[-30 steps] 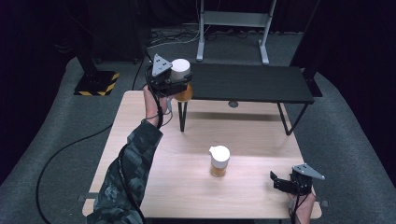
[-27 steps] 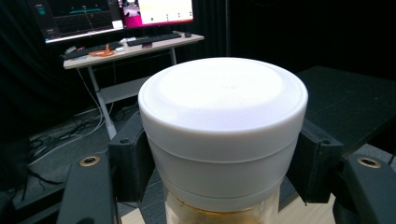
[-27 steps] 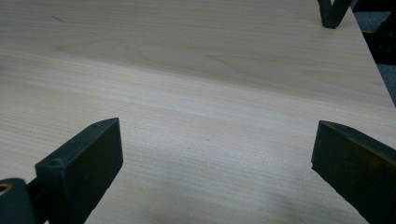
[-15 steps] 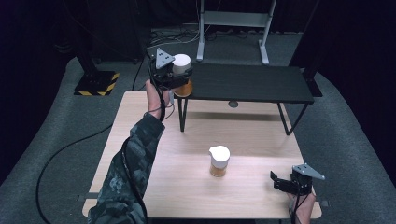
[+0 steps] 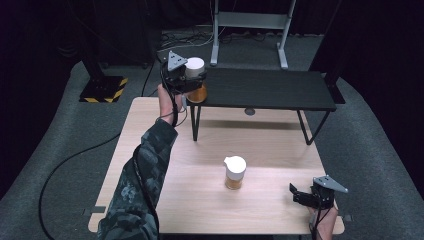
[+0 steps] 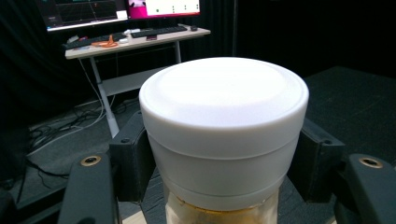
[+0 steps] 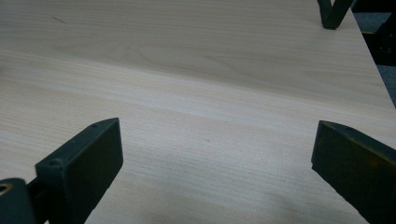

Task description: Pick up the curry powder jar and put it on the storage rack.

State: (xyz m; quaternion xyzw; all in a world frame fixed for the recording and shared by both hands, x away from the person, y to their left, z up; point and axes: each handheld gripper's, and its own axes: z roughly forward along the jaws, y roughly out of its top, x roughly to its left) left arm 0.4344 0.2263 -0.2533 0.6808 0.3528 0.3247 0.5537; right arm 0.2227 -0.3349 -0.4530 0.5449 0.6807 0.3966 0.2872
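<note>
Two fingers [image 6: 133, 158] of the left gripper [image 5: 186, 80] are closed on the white-lidded jar [image 6: 224, 135], one pad on each side just under the lid's rim; we see the amber contents at the bottom edge of the left gripper view. We read the jar's long axis as upright, and in the high view it sits at the near left corner of the black shelf [image 5: 270, 89], which stands raised on the wooden tabletop [image 5: 165, 200]. Whether its base already rests on the shelf or hangs just above it we cannot tell, since the gripper body covers that contact; the coming move, setting down and letting go, turns on this. A second jar [image 5: 234, 172] with the same white lid stands upright mid-tabletop, well apart from the left hand and nearer the right gripper [image 5: 304, 196]. That gripper's fingers [image 7: 88, 163] are spread wide and hold nothing, low over bare wood at the near right corner. The held jar's lower body is cut off in the left gripper view.
</note>
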